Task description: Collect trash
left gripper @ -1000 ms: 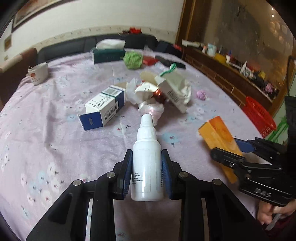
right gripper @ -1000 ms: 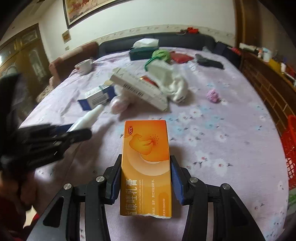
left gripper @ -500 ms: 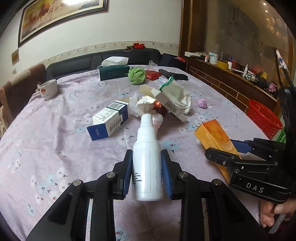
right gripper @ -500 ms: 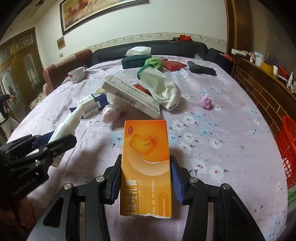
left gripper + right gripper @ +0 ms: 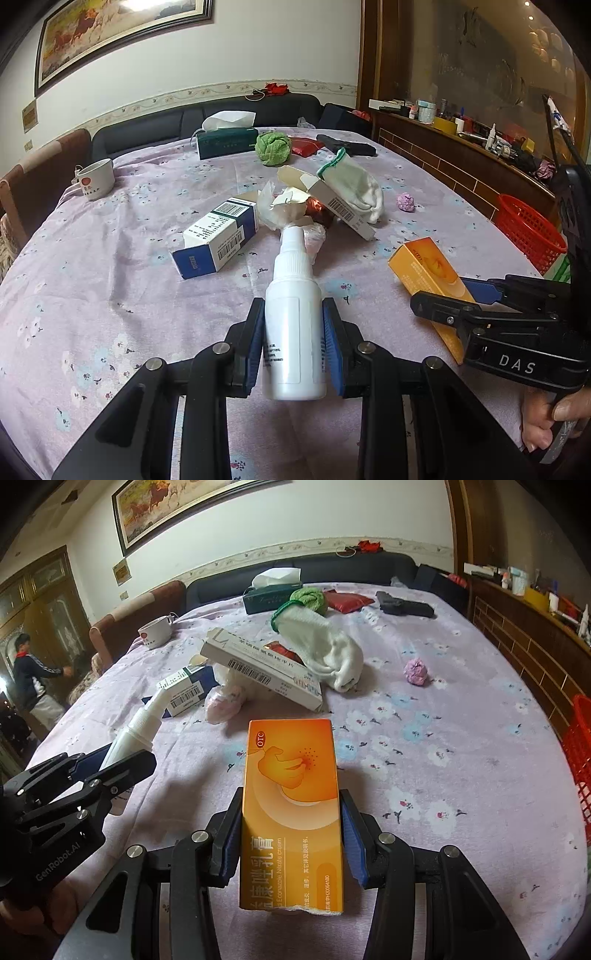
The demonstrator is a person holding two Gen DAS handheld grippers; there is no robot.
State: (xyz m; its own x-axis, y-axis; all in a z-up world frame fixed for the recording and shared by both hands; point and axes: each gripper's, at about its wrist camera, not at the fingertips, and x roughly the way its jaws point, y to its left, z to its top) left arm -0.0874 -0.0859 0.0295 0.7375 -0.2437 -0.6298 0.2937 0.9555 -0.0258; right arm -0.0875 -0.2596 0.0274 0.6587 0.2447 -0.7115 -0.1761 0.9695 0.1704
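Observation:
My left gripper [image 5: 293, 317] is shut on a white spray bottle [image 5: 293, 325], held above the table; the bottle also shows in the right wrist view [image 5: 135, 727]. My right gripper [image 5: 291, 812] is shut on an orange medicine box [image 5: 291, 812], seen in the left wrist view [image 5: 430, 275] at the right. Trash lies mid-table: a blue-and-white box [image 5: 218, 236], a long white box [image 5: 340, 206], crumpled paper [image 5: 284, 210], a white glove [image 5: 358, 184] and a pink paper ball [image 5: 406, 202].
A red basket [image 5: 528, 230] stands off the table's right edge. A cup [image 5: 96, 179], a green tissue box [image 5: 227, 142], a green cloth ball [image 5: 272, 147], a red packet [image 5: 306, 144] and a black item [image 5: 347, 146] sit at the far side. A person [image 5: 31, 679] stands at the left.
Both grippers have lifted and tilted up with their loads, so the table looks farther and more of the wall shows. The trash pile has not moved.

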